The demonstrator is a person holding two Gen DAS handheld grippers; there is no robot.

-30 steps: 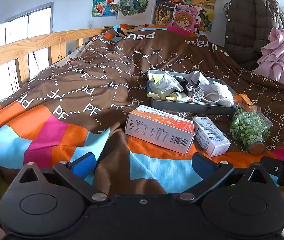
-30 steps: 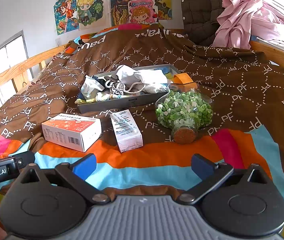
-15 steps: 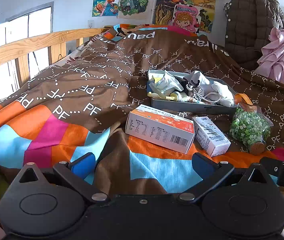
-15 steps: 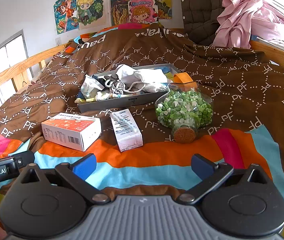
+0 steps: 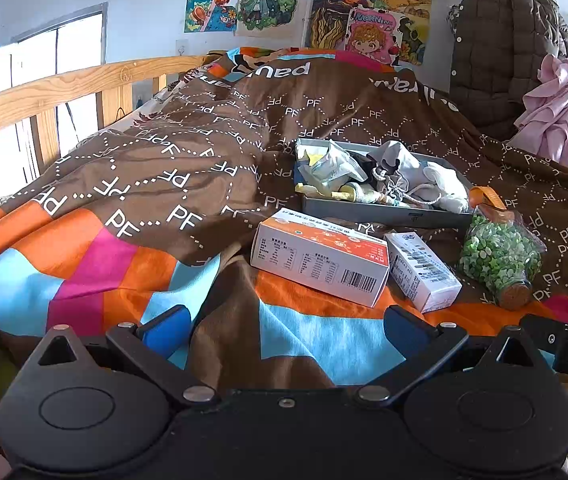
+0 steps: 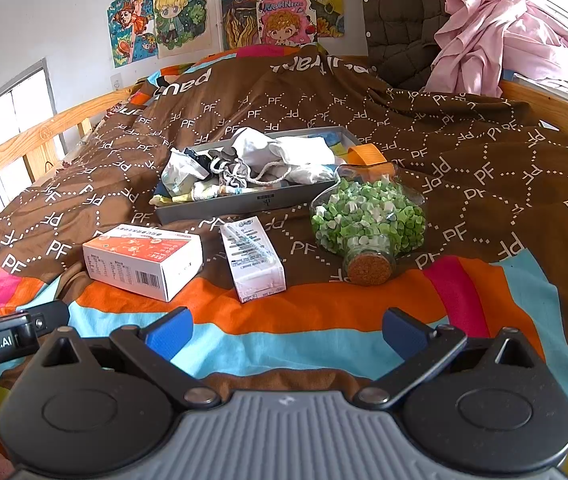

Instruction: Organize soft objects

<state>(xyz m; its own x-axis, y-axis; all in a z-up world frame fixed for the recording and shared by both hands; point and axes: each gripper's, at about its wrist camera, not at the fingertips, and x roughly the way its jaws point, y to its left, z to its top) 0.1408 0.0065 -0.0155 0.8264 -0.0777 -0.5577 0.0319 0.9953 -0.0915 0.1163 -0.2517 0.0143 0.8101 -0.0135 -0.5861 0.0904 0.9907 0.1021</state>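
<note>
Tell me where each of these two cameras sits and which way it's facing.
Left wrist view: sits on the left gripper, facing along the bed towards the grey tray; its open blue fingers show.
Right wrist view: sits on the right gripper, facing the same way from further right; open fingers show, with the left gripper's tip at the left edge.
Shared: tray, orange-and-white box, small white carton, corked jar of green pieces.

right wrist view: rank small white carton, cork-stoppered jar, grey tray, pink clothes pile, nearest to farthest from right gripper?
1. Small white carton, lying just ahead of the right gripper, slightly left.
2. Cork-stoppered glass jar of green pieces, on its side, ahead right.
3. Shallow grey tray of soft items, mid-bed.
4. Pink clothes pile, far right, by the headboard.
</note>
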